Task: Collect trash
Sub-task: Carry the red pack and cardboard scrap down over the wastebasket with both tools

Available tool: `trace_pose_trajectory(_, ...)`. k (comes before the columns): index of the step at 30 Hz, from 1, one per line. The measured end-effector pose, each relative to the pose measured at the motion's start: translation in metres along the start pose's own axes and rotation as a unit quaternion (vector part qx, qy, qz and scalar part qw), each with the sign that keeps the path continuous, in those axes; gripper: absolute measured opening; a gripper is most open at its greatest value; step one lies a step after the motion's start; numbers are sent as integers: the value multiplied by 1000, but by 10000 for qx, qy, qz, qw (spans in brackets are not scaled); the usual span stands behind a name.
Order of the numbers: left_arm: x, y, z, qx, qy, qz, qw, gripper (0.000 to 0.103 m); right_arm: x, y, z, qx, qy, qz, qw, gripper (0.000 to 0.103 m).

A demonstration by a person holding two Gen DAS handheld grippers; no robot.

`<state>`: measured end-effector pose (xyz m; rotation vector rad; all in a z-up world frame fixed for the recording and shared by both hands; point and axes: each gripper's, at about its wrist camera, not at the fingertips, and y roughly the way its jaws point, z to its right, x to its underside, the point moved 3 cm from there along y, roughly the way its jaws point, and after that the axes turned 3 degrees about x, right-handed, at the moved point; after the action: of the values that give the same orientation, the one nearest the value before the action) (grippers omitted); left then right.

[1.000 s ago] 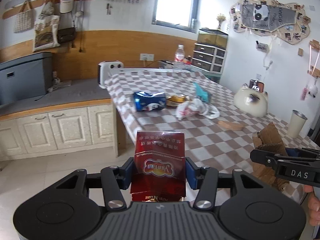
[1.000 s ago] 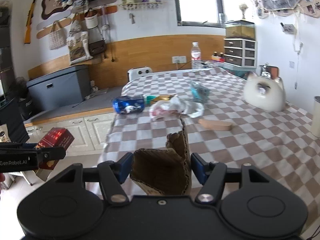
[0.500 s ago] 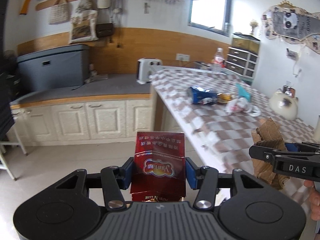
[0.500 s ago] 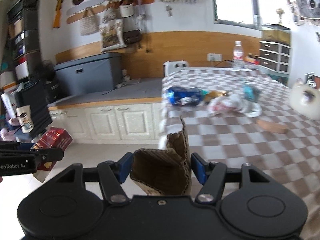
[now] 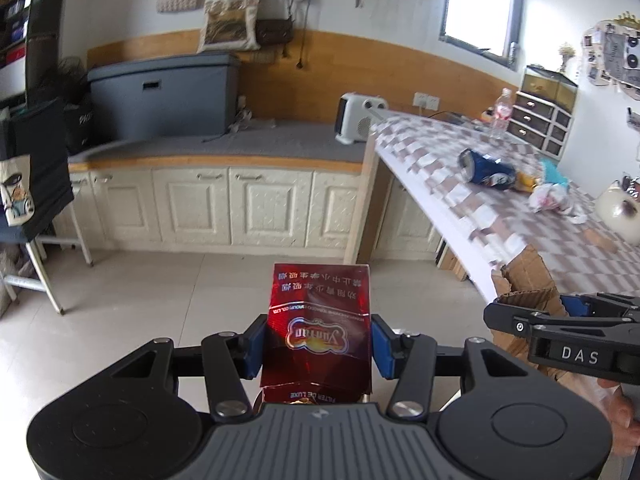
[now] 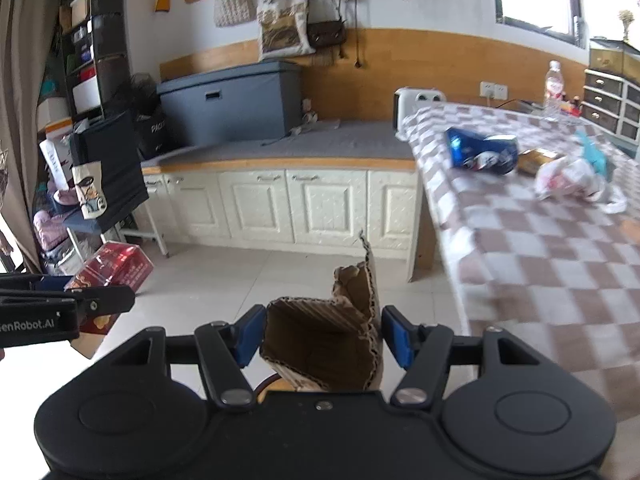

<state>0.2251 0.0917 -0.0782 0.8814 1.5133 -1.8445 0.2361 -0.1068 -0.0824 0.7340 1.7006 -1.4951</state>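
Red packet [image 5: 318,326] is clamped in left gripper [image 5: 318,346], cardboard piece [image 6: 326,346] in right gripper [image 6: 323,338]. Remaining trash, blue can [image 6: 482,154] included, is left far right on checkered table [image 6: 560,264]. No bin is seen.

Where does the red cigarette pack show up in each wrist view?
Left wrist: red cigarette pack at bottom centre, clamped between the left gripper fingers.
Right wrist: same pack at far left, held over the floor.
Shared landmark: blue crushed can on the checkered table.
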Motion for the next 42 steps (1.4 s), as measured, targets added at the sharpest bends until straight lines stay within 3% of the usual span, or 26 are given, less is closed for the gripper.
trace_pose_trajectory(7,29,49,-26,-64,-256,-458,9986,53,25,53,-21,-148,-13,-429,9990,64)
trace_pose_trajectory(16,75,146,-59,-137,-644,-1213,9904,53,75,151,-29,-302,255,-1230,9916,64)
trace_pose_trajectory(24,124,229,-85,-209,-927,-1881,9775,53,131,244,-21,-286,495,-1969,9788,64)
trace_pose_trajectory(33,185,299,-107,-123,-1185,-2491,9611,53,196,313,-13,-147,814,-2664,9603,65)
trace_pose_trajectory(42,219,335,-105,3,-1175,-2885,9503,53,220,363,-10,-59,826,-2813,9560,69)
